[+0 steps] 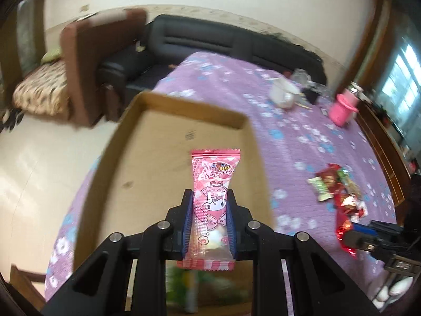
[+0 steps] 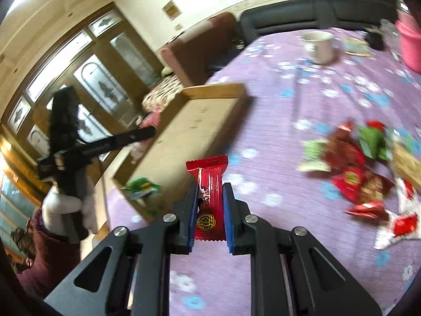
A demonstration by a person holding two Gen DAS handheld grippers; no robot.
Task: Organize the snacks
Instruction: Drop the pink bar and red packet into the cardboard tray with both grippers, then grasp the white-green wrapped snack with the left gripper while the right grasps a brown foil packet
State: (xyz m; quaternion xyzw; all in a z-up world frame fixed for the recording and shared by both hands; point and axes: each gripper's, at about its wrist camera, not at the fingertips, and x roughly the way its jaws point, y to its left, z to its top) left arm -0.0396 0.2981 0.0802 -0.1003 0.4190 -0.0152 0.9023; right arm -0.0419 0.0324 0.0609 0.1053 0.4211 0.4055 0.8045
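Note:
My left gripper [image 1: 210, 197] is shut on a pink My Melody snack packet [image 1: 213, 181] and holds it above the open cardboard box [image 1: 158, 142]. A green packet [image 1: 200, 287] lies blurred below it in the box. My right gripper [image 2: 210, 188] is shut on a red snack packet [image 2: 209, 181] above the purple cloth, just right of the box [image 2: 194, 126]. A green packet [image 2: 140, 185] lies in the box's near corner. A pile of red and green snacks [image 2: 352, 163] lies on the cloth to the right; it also shows in the left wrist view [image 1: 339, 192].
The table has a purple flowered cloth [image 2: 276, 105]. A white mug [image 2: 319, 43] and a pink container [image 2: 409, 42] stand at the far side. The left gripper and gloved hand [image 2: 68, 158] show left of the box. A black sofa [image 1: 210, 42] stands behind the table.

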